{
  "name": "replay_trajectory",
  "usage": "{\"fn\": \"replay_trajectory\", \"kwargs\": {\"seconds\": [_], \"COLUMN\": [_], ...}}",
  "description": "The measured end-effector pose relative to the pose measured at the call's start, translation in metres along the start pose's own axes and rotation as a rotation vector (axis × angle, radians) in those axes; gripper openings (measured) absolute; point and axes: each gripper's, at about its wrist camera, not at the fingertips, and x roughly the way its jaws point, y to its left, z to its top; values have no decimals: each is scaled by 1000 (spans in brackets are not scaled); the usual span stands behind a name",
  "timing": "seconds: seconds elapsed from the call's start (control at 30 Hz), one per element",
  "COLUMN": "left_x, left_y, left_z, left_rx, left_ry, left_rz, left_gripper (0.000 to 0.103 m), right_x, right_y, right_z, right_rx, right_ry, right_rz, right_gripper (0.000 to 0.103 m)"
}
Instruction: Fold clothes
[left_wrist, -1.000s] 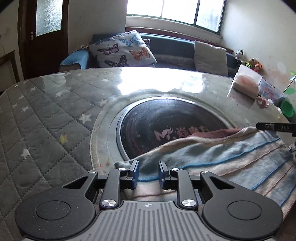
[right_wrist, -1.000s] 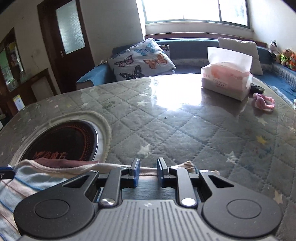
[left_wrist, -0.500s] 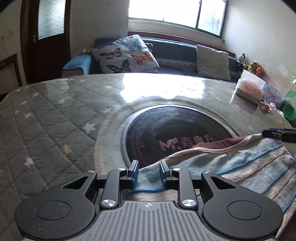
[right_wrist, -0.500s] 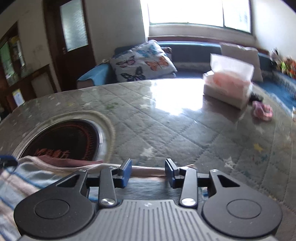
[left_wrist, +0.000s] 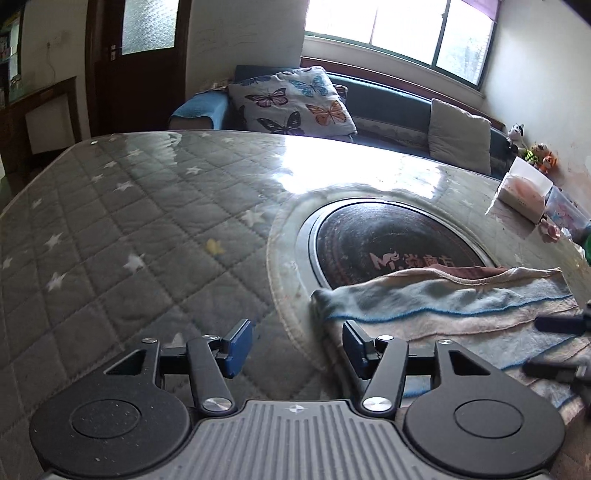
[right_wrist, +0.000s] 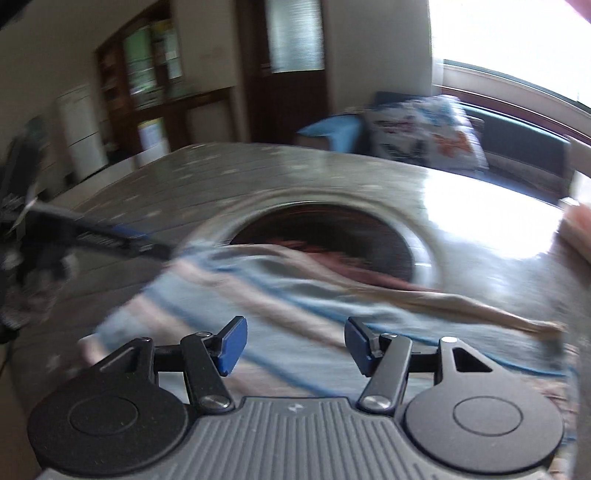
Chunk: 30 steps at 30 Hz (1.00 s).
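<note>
A striped garment (left_wrist: 454, 314), pale blue, pink and cream, lies flat on the quilted table, its far edge over the dark round inset (left_wrist: 388, 243). My left gripper (left_wrist: 295, 345) is open and empty at the garment's left end, its right finger over the cloth edge. My right gripper (right_wrist: 295, 345) is open and empty above the garment (right_wrist: 280, 295); that view is motion-blurred. The left gripper's fingers (right_wrist: 110, 236) show at the left of the right wrist view. The right gripper's dark fingers (left_wrist: 561, 325) show at the right edge of the left wrist view.
The grey quilted table (left_wrist: 129, 229) with stars stretches left and ahead under a glossy cover. A tissue box (left_wrist: 524, 192) and small items stand at the far right. A sofa with a butterfly cushion (left_wrist: 291, 99) lies beyond the table.
Both grippers have opened and let go of the garment, which now lies flat. The left gripper has drawn to the left end; the right gripper has swung left, blurring its view.
</note>
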Motion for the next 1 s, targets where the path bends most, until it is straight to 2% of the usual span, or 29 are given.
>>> {"fn": "replay_trajectory", "kwargs": {"seconds": [0.23, 0.43, 0.57, 0.77, 0.93, 1.0], "left_x": [-10, -15, -17, -19, -19, -19], "left_y": [12, 18, 21, 23, 18, 16], "left_z": [-12, -18, -19, -22, -26, -27], "left_rx": [-38, -64, -79, -107, -129, -137], "left_ry": [13, 11, 12, 20, 42, 52], "left_rz": [-4, -22, -33, -60, -93, -107], "left_gripper": [58, 58, 58, 58, 61, 62], "right_x": [17, 33, 26, 14, 21, 20], "right_y": [74, 116, 124, 136, 152, 152], "right_z": [-2, -14, -15, -18, -31, -31], "right_rx": [-170, -315, -353, -410, -461, -456], "right_ry": [12, 43, 32, 51, 89, 87], "right_rz": [116, 103, 79, 123, 142, 141], "right_gripper": [60, 60, 60, 60, 48, 28]}}
